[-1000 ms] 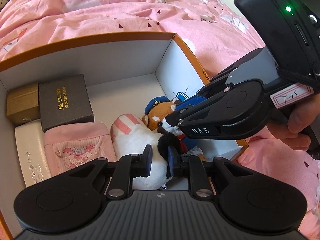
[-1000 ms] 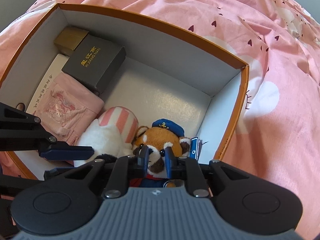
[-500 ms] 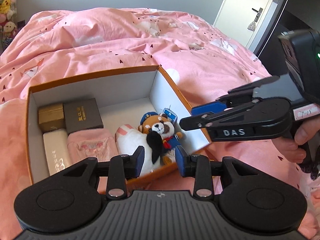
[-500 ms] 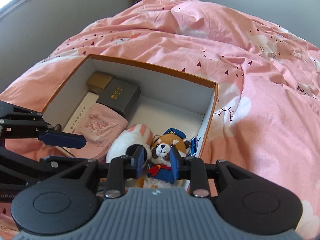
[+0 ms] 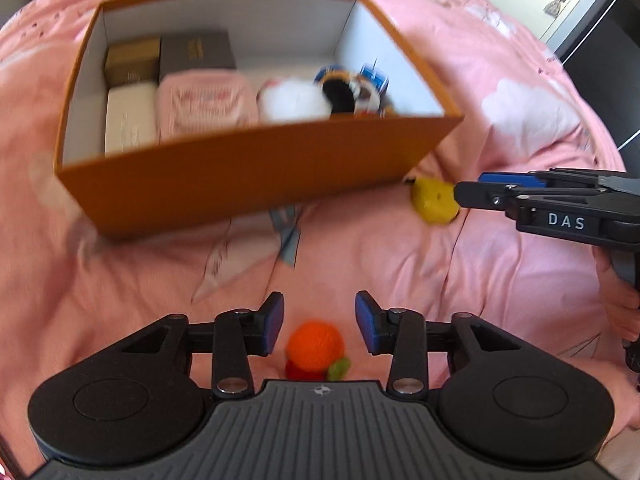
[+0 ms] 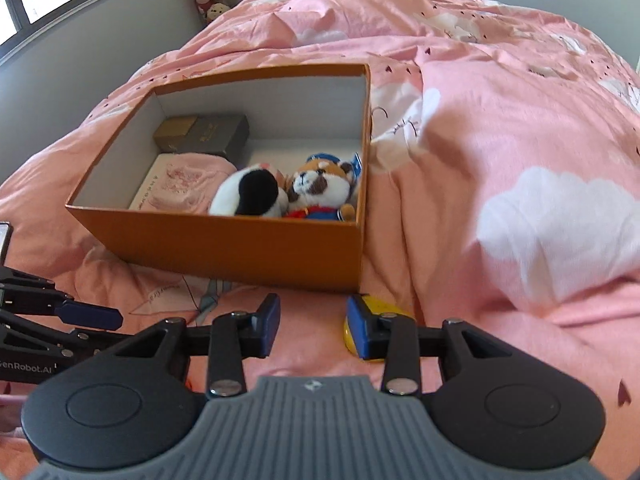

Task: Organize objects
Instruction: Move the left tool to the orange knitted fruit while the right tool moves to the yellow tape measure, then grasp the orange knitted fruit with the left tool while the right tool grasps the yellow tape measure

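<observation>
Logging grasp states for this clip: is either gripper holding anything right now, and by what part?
Nothing is held. The left gripper is open above the orange toy; the right gripper is open beside the yellow toy.

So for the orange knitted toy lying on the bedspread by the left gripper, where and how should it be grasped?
Across the round orange ball, from above and the near side. The left gripper already has its open fingers on either side of it. The ball is the widest, softest part; the small red and green bits at its near end look too small to hold.
</observation>
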Tool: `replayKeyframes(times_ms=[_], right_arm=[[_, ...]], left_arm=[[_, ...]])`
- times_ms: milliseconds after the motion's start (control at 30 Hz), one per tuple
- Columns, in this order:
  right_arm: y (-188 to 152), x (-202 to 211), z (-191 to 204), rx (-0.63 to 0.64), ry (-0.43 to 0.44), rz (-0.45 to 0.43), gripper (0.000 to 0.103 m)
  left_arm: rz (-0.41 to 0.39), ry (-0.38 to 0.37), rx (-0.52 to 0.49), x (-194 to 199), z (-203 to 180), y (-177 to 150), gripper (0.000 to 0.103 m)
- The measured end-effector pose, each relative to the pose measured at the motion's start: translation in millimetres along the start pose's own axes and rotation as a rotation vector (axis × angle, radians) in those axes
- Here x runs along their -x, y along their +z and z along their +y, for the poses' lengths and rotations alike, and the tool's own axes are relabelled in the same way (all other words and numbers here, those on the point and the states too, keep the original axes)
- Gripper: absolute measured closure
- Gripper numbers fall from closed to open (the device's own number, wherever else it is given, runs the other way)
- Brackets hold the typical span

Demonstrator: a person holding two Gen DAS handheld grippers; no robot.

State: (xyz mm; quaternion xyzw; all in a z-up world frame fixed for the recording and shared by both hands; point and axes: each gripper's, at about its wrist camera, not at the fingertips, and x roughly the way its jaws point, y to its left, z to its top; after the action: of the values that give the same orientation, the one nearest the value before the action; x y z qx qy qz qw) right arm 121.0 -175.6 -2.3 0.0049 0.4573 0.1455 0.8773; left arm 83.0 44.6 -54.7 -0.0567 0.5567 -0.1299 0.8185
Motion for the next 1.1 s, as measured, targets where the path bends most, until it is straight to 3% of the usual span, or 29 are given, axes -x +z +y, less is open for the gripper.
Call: replayKeyframes(times_ms=[267,667,767,1100], right_arm=[[-28.7,-11.5,-3.9,-0.056,0.011,0.046,0.061],[-33.7,-23.8,-11.5,-0.086,-0.005,0.092,0.058],[-34.0,-26.0,-12.9,-0.087,-0.007,0.098,0.057],[-31.0,-32.6,-20.2,-0.103,-0.019,0.107,0.054]], left_arm=[[0.053,0.048,-0.022,-22.4,-9.8,-21.0,0.046],[0.089,0.078,0.003,-40.6,-12.8,-29.1,0.047],[0.098,0.087,0.015,-43.7,-10.4,-29.8,0.055],[0.088,0.087,0.027,-44.6,-7.5,-28.4,0.059]])
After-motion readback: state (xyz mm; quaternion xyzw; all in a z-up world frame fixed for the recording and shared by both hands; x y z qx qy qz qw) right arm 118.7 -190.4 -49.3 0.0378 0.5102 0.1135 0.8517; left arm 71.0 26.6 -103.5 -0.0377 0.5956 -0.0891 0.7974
